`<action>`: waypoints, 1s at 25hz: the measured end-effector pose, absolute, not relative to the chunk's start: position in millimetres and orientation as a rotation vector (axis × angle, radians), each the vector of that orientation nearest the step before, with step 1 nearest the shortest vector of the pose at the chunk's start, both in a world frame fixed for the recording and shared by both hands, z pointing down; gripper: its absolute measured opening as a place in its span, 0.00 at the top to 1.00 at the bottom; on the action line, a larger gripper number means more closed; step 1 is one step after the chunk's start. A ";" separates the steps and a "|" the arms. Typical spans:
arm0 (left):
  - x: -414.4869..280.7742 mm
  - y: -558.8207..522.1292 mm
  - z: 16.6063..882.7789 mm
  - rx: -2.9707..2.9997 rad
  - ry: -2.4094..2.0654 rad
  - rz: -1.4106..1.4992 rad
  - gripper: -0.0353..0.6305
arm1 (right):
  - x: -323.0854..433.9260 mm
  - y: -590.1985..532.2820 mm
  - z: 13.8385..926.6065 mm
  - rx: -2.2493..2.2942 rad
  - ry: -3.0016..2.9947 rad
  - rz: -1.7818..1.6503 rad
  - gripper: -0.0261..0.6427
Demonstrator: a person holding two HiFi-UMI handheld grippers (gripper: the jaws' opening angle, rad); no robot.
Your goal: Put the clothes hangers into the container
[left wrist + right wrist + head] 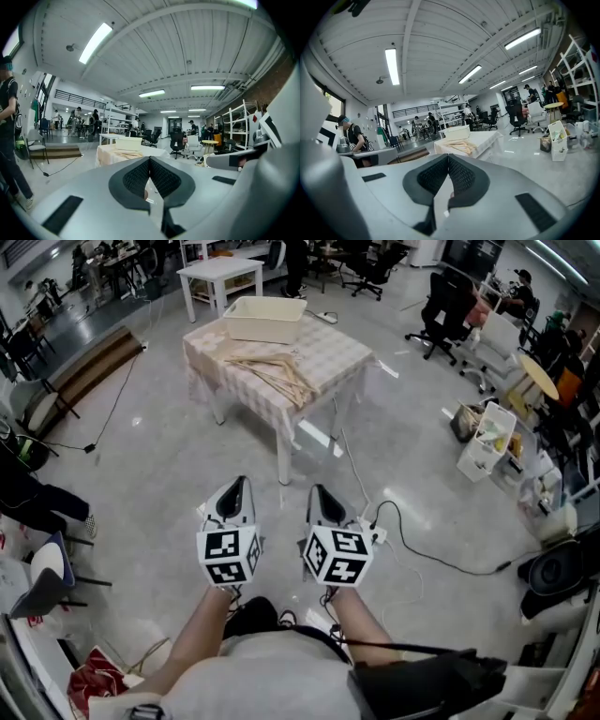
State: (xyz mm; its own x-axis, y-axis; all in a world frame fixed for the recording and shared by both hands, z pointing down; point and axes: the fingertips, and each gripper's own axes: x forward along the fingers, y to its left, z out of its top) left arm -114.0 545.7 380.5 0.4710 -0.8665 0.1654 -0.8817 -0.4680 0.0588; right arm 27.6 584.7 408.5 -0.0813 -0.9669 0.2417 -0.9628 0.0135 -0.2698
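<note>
1. Head view shows your left gripper (239, 484), grey with a black-and-white marker cube at its back, held out in front of you over the glossy grey floor (169, 484). In the left gripper view its two dark ribbed pads meet at the tips with nothing between them, so it is closed and empty.
2. Your right gripper (318, 489) sits just beside it, built the same and pointing the same way. In the right gripper view its jaws are also pressed together on nothing.
3. Just right of your right gripper, a white power strip (373, 534) lies on the floor, with a black cable (441, 561) curling away to the right.
4. Ahead of both grippers and well apart from them stands the white-legged table with a pale checked cloth (333, 354).
5. The light wooden clothes hangers (274, 369) lie in a loose pile on the near part of that cloth. None of them is in the container.
6. The shallow cream rectangular plastic container (264, 319) sits on the far side of the same table, just behind the pile.
7. Beyond the table you have a small white table (221, 272), and black office chairs (439, 310) stand to the right.
8. A white trolley with supplies (487, 442) stands near the right edge.
9. In the left gripper view, a person in dark clothes (8, 122) stands at the far left.
</note>
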 end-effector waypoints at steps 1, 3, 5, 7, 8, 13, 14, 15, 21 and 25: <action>-111.8 544.3 383.6 2.569 -1.537 0.178 0.94 | 30.1 583.3 412.3 -2.121 2.225 -0.590 0.94; -109.2 540.3 388.0 2.565 -1.537 0.195 0.94 | 32.4 579.5 420.3 -2.118 2.229 -0.613 0.94; -107.3 533.3 389.1 2.566 -1.539 0.204 0.94 | 33.8 572.4 425.7 -2.112 2.233 -0.633 0.94; -105.8 524.4 389.2 2.568 -1.537 0.206 0.94 | 34.5 562.9 427.6 -2.106 2.237 -0.646 0.94; -105.0 519.1 389.8 2.567 -1.534 0.205 0.94 | 34.7 557.5 427.9 -2.105 2.240 -0.646 0.94; -93.5 482.0 397.2 2.551 -1.518 0.183 0.94 | 45.7 524.0 428.5 -2.125 2.257 -0.621 0.94; -91.3 474.3 397.8 2.549 -1.513 0.177 0.94 | 48.3 516.7 428.3 -2.134 2.258 -0.617 0.94; -89.7 466.4 398.2 2.549 -1.509 0.171 0.94 | 50.5 509.0 427.9 -2.143 2.260 -0.612 0.94; -87.0 411.3 397.2 2.541 -1.490 0.159 0.94 | 50.1 451.3 418.7 -2.156 2.281 -0.591 0.94; -84.5 368.0 393.9 2.550 -1.488 0.171 0.94 | 48.7 406.5 419.9 -2.153 2.286 -0.607 0.94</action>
